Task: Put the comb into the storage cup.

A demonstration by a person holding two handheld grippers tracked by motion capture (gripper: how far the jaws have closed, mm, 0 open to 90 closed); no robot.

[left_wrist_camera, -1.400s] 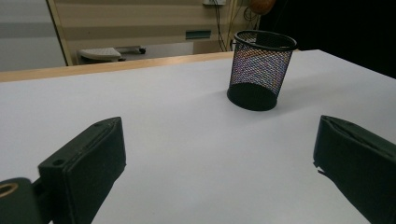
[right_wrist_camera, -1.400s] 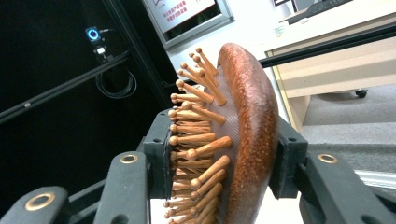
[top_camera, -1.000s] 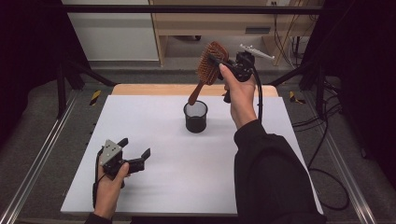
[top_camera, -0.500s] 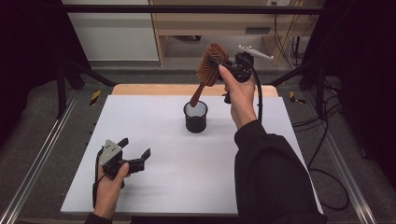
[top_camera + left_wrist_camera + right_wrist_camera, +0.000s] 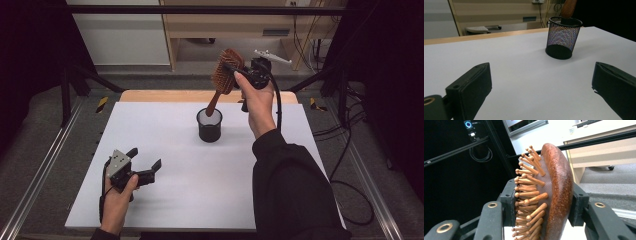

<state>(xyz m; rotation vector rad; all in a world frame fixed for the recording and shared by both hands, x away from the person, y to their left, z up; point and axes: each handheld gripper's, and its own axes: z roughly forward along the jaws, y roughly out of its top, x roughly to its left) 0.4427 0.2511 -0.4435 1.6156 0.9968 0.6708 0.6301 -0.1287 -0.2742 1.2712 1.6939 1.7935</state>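
A brown wooden hairbrush (image 5: 223,76) hangs head-up above the table, its handle tip at the rim of a black mesh cup (image 5: 209,125). My right gripper (image 5: 236,71) is shut on the brush head; in the right gripper view the jaws clamp the bristle side and the wooden back of the hairbrush (image 5: 554,187). My left gripper (image 5: 146,165) rests low at the table's front left, open, with nothing between its jaws. In the left gripper view the mesh cup (image 5: 563,41) stands ahead with the brush handle (image 5: 568,8) above its rim.
The white table (image 5: 165,150) has a wooden strip along its far edge. Metal frame rails run along both sides. A cable trails from the right gripper down past the forearm (image 5: 295,180).
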